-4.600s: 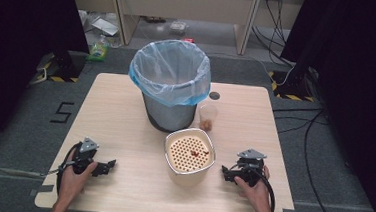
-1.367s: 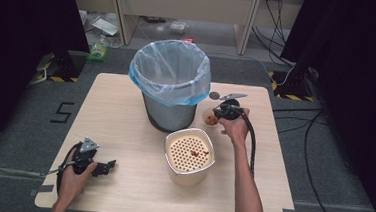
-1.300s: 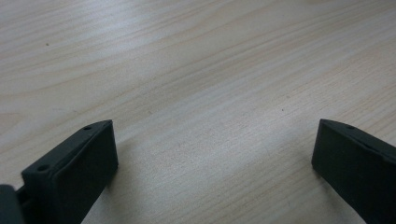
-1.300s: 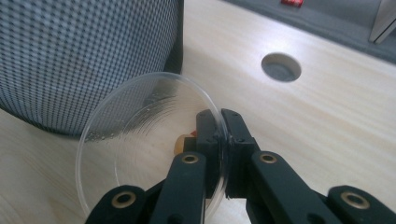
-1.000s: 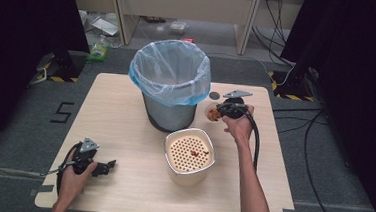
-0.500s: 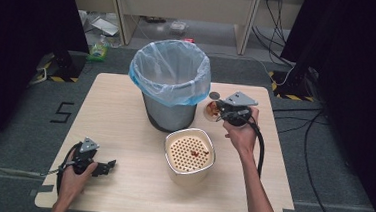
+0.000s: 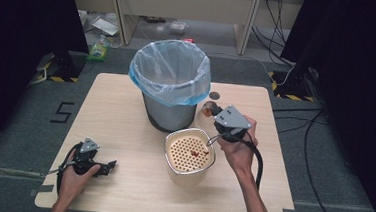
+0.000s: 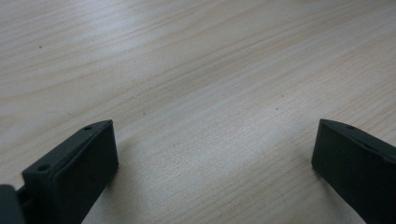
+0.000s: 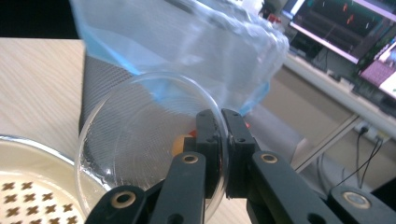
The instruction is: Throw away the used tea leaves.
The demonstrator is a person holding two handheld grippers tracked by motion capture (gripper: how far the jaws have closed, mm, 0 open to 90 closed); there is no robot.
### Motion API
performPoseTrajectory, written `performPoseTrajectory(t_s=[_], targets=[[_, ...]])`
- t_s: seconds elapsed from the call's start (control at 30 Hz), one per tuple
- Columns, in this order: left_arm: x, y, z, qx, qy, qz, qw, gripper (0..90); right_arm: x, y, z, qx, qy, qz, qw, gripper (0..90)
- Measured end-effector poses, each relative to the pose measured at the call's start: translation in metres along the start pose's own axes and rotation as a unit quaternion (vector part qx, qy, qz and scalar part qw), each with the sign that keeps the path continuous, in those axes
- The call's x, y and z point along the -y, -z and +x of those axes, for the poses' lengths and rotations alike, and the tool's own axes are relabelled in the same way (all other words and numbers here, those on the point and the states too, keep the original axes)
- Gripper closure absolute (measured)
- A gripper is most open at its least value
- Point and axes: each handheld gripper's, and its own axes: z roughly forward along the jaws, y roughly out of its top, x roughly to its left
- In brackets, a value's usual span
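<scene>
Right gripper (image 9: 223,140) lifted the clear bowl (image 9: 140,149) toward the bin (image 7: 170,84), jaws pinched on its rim. Thin, light, slippery plastic; grip rim firmly. Left gripper (image 8: 210,154) open, empty.

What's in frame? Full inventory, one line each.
table: 1, light wood, centre
bin: 1, grey mesh with blue-clear liner, back centre of table
strainer bowl: 1, cream, perforated insert, in front of bin
clear dish: 1, transparent, tilted, rim pinched by right gripper, some orange-red bits in it
dark disc: 1, on table right of bin
left gripper: 1, black, fingers open, on table front left
right gripper: 1, black, shut on dish, beside bin
</scene>
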Motion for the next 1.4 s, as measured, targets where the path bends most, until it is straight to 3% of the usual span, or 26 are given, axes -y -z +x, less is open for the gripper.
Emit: performPoseTrajectory(t_s=[0.2, 0.27, 0.33, 0.4, 0.47, 0.57, 0.6, 0.63, 0.7, 0.8, 0.87, 0.9, 0.97, 1.03, 1.07, 1.1, 1.17, 1.2, 1.23, 1.27, 1.3, 1.33, 1.37, 1.4], targets=[[0.000, 0.000, 0.000, 0.000, 0.000, 0.000, 1.0000, 0.0, 0.003, 0.009, 0.018, 0.017, 0.017, -0.032, 0.9992, 87.0], [0.000, 0.000, 0.000, 0.000, 0.000, 0.000, 1.0000, 0.0, 0.008, 0.012, 0.026, 0.031, 0.037, -0.049, 0.9976, 87.1], [0.000, 0.000, 0.000, 0.000, 0.000, 0.000, 1.0000, 0.0, 0.010, 0.014, 0.029, 0.033, 0.034, -0.059, 0.9971, 87.1], [0.000, 0.000, 0.000, 0.000, 0.000, 0.000, 1.0000, 0.0, 0.011, 0.018, 0.033, 0.041, 0.045, -0.078, 0.9951, 87.2], [0.000, 0.000, 0.000, 0.000, 0.000, 0.000, 1.0000, 0.0, 0.010, 0.020, 0.038, 0.059, 0.075, -0.088, 0.9916, 87.3], [0.000, 0.000, 0.000, 0.000, 0.000, 0.000, 1.0000, 0.0, 0.011, 0.019, 0.042, 0.062, 0.086, -0.089, 0.9904, 87.3], [0.000, 0.000, 0.000, 0.000, 0.000, 0.000, 1.0000, 0.0, 0.011, 0.020, 0.048, 0.069, 0.109, -0.093, 0.9873, 87.4], [0.000, 0.000, 0.000, 0.000, 0.000, 0.000, 1.0000, 0.0, 0.011, 0.020, 0.048, 0.069, 0.109, -0.093, 0.9873, 87.4], [0.000, 0.000, 0.000, -0.001, 0.000, 0.000, 1.0000, 0.0, 0.012, 0.020, 0.053, 0.080, 0.132, -0.095, 0.9834, 87.5], [0.000, 0.000, 0.000, 0.000, 0.000, 0.000, 1.0000, 0.0, 0.011, 0.024, 0.062, 0.101, 0.182, -0.109, 0.9719, 87.7], [0.000, 0.000, 0.000, -0.001, 0.000, 0.000, 1.0000, 0.0, 0.016, 0.021, 0.065, 0.115, 0.196, -0.107, 0.9679, 87.8], [0.000, 0.000, 0.000, -0.001, 0.000, 0.000, 1.0000, 0.0, 0.016, 0.021, 0.065, 0.115, 0.196, -0.107, 0.9679, 87.8], [0.000, 0.000, 0.000, -0.001, 0.000, 0.000, 1.0000, 0.0, 0.016, 0.021, 0.069, 0.125, 0.220, -0.115, 0.9608, 87.8], [0.000, 0.000, 0.000, -0.001, 0.000, 0.000, 1.0000, 0.0, 0.019, 0.018, 0.070, 0.132, 0.219, -0.112, 0.9603, 87.9], [0.000, 0.000, 0.000, -0.001, 0.000, 0.000, 1.0000, 0.0, 0.017, 0.020, 0.074, 0.138, 0.248, -0.123, 0.9509, 87.9], [0.000, 0.000, 0.000, -0.001, 0.000, 0.000, 1.0000, 0.0, 0.018, 0.016, 0.074, 0.140, 0.254, -0.110, 0.9506, 87.9], [0.000, 0.000, 0.000, -0.001, 0.000, 0.000, 1.0000, 0.0, 0.018, 0.017, 0.075, 0.142, 0.250, -0.117, 0.9505, 87.9], [0.000, 0.000, 0.000, -0.001, 0.000, 0.000, 1.0000, 0.0, 0.018, 0.017, 0.078, 0.148, 0.275, -0.121, 0.9422, 87.9], [0.000, 0.000, 0.000, -0.001, 0.000, 0.000, 1.0000, 0.0, 0.019, 0.015, 0.079, 0.149, 0.289, -0.115, 0.9388, 87.9], [0.000, 0.000, 0.000, -0.001, 0.000, 0.000, 1.0000, 0.0, 0.020, 0.014, 0.080, 0.148, 0.282, -0.114, 0.9411, 87.9], [0.000, 0.000, 0.000, -0.001, 0.000, 0.000, 1.0000, 0.0, 0.020, 0.015, 0.081, 0.151, 0.287, -0.121, 0.9382, 87.9], [0.000, 0.000, 0.000, -0.001, 0.000, 0.000, 1.0000, 0.0, 0.020, 0.015, 0.083, 0.160, 0.311, -0.124, 0.9286, 87.9], [0.000, 0.000, 0.000, -0.001, 0.000, 0.000, 1.0000, 0.0, 0.020, 0.015, 0.083, 0.160, 0.311, -0.124, 0.9286, 87.9], [0.000, 0.000, 0.000, -0.001, 0.000, 0.000, 1.0000, 0.0, 0.022, 0.012, 0.081, 0.167, 0.319, -0.118, 0.9254, 87.9]])
